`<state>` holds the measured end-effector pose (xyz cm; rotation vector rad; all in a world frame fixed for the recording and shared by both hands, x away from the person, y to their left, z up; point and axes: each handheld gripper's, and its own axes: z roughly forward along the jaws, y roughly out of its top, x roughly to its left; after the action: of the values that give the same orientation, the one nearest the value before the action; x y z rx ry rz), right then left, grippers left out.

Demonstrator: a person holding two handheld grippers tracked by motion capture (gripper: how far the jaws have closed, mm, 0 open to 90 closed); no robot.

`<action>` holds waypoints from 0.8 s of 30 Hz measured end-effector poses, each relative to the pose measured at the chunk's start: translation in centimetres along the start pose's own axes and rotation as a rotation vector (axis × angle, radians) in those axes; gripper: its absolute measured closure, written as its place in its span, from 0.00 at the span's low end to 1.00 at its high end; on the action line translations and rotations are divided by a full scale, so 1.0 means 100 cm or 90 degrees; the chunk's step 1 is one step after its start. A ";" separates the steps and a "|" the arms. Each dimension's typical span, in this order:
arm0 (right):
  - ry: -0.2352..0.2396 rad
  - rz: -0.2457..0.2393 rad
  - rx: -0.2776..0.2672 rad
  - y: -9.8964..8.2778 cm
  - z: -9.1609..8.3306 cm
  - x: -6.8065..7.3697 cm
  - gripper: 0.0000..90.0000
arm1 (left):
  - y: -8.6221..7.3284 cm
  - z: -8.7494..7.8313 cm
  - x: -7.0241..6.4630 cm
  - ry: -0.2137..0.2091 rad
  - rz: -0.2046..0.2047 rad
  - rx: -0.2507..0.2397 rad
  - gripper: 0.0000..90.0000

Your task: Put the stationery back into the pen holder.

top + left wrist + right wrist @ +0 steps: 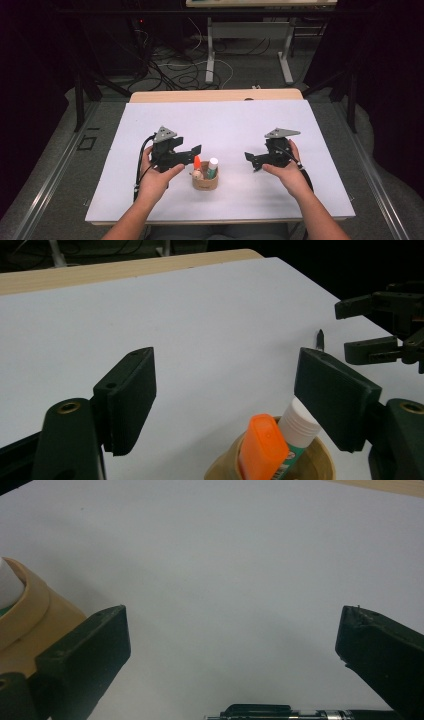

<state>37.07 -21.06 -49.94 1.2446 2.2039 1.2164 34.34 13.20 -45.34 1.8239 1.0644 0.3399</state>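
Observation:
A small tan cup (205, 181) stands near the front middle of the white table (225, 120). It holds an orange-capped stick (197, 162) and a white-capped glue stick (213, 163). My left gripper (192, 154) hovers just left of the cup, open. In the left gripper view its jaws (227, 385) stand wide apart above the cup (320, 460), with the orange cap (262, 445) and white cap (299, 422) low between them, untouched. My right gripper (251, 161) is open to the right of the cup, apart from it. The right gripper (232, 635) has bare table between its jaws and the cup (30, 610) at its left.
A slim black pen-like object (300, 713) shows at the bottom edge of the right gripper view. The wooden table edge (215, 95) runs along the far side. Beyond it are metal desk legs (210, 50) and floor cables (175, 70).

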 end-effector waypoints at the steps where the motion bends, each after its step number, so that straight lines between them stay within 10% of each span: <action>1: -0.002 -0.002 0.001 0.000 0.000 -0.001 0.01 | 0.000 0.000 0.002 -0.001 -0.002 -0.003 0.25; 12: -0.023 -0.082 0.033 0.000 -0.004 -0.010 0.13 | -0.001 -0.005 0.021 -0.001 -0.009 -0.002 0.19; 24: 0.019 -0.330 0.109 0.010 -0.007 -0.014 0.47 | -0.001 -0.011 0.026 -0.006 0.003 -0.006 0.17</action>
<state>38.01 -22.32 -48.89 0.6379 2.4755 0.8576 35.12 15.92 -45.40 1.8190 1.0500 0.3376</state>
